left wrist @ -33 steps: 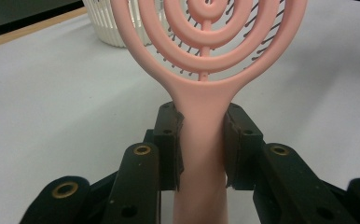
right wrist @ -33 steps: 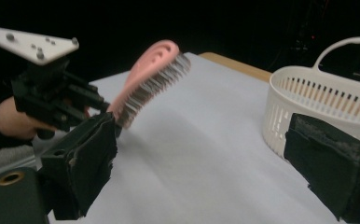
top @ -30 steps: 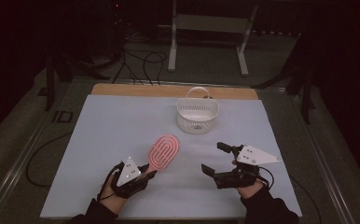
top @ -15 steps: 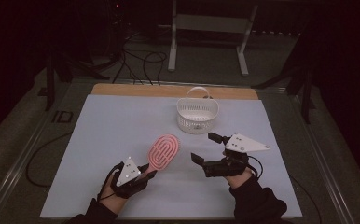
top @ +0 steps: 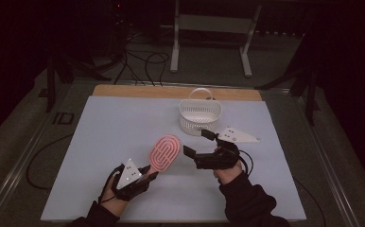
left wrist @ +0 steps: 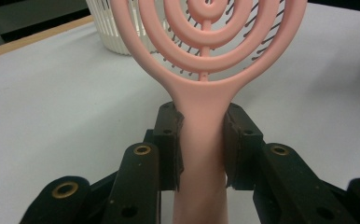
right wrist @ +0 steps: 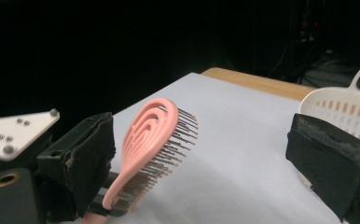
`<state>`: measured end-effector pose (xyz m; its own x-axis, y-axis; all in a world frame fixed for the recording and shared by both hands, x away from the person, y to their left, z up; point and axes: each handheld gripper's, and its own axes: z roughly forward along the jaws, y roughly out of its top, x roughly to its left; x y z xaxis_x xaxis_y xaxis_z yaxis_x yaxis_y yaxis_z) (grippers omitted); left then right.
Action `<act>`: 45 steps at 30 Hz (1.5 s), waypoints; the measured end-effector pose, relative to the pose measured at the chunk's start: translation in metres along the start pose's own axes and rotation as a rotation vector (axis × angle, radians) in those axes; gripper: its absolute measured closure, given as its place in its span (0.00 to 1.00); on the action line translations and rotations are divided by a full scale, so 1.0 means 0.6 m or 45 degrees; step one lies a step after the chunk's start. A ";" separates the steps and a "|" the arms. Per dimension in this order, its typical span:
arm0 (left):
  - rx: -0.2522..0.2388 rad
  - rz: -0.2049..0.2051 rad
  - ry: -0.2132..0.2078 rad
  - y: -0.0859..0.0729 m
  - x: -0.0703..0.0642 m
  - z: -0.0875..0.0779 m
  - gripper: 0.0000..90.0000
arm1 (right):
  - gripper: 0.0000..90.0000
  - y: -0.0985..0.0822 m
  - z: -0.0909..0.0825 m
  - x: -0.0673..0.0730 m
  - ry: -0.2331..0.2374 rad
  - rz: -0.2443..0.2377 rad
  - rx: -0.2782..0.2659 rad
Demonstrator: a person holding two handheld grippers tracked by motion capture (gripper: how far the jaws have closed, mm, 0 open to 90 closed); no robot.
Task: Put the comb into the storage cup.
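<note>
A pink hairbrush (top: 165,152) with an oval, ringed head is tilted up off the white table cover, bristles facing right. My left gripper (top: 148,176) is shut on its handle, and in the left gripper view both pads press the handle (left wrist: 201,135) from either side. My right gripper (top: 197,143) is open just right of the brush head, with its jaws pointing left toward it. In the right gripper view the brush (right wrist: 145,135) stands beside the left jaw, and nothing is between the jaws.
A white slatted basket (top: 199,115) with a handle stands behind the right gripper, near the table's far edge; its wall also appears in the right gripper view (right wrist: 341,107). The white cover (top: 114,127) lies over a wooden table. Dark floor, cables and a stand lie beyond.
My right gripper has moved left, from the right part of the table up to the brush head. The left gripper and the brush have stayed in place.
</note>
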<state>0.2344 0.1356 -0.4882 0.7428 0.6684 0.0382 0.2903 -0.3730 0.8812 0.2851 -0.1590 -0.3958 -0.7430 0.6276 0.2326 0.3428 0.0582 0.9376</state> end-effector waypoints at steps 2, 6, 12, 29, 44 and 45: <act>0.002 -0.003 0.000 0.000 0.000 0.001 0.79 | 0.09 -0.001 0.010 -0.001 0.013 0.055 0.002; 0.006 -0.003 0.004 -0.001 0.000 0.001 0.79 | 0.09 -0.004 0.026 0.007 0.019 0.130 -0.008; 0.008 -0.002 0.008 -0.001 0.001 0.001 0.79 | 0.09 -0.005 0.049 0.023 -0.017 0.273 -0.018; -0.008 -0.010 0.021 -0.001 0.001 0.000 0.79 | 0.18 -0.027 0.085 0.042 -0.003 0.433 0.076; -0.013 -0.012 0.022 0.000 0.001 -0.001 0.79 | 0.44 -0.051 0.105 0.049 0.064 0.587 0.140; -0.012 -0.013 0.021 0.000 0.001 -0.001 0.79 | 0.46 -0.052 0.106 0.050 0.057 0.591 0.143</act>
<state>0.2342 0.1363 -0.4880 0.7300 0.6825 0.0368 0.2922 -0.3602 0.8859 0.2886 -0.0926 -0.4345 -0.5200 0.5732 0.6333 0.7022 -0.1353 0.6990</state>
